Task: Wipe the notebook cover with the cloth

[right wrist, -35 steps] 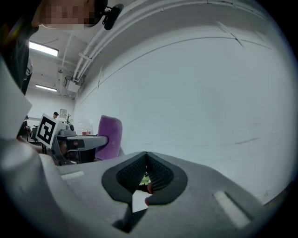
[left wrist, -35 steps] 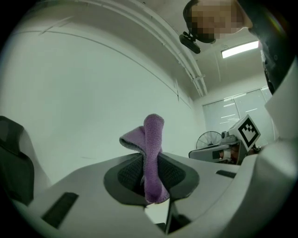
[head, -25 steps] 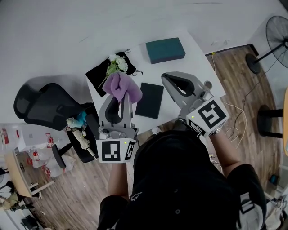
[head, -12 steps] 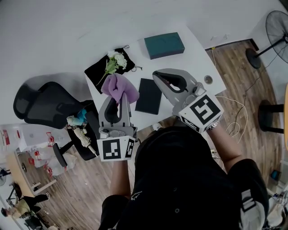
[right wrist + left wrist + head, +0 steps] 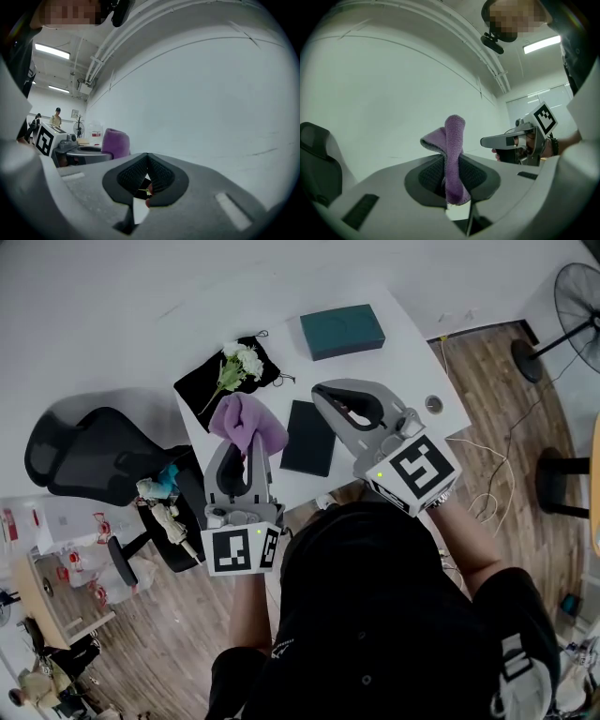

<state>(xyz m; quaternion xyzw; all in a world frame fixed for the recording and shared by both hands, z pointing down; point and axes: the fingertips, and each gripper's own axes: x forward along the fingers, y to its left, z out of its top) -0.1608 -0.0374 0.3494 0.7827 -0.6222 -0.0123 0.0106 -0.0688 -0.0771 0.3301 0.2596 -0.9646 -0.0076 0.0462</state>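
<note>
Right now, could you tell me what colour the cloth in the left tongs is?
Purple; the soft purple cloth shows best in the left gripper view.

Purple cloth aloft; dark notebook flat

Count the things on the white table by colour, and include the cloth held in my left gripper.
Purple: 1, the cloth
Black: 2, the pouch and the notebook
Teal: 1, the box
White: 1, the flower bunch
Grey: 1, the small round object
Total: 6
</note>
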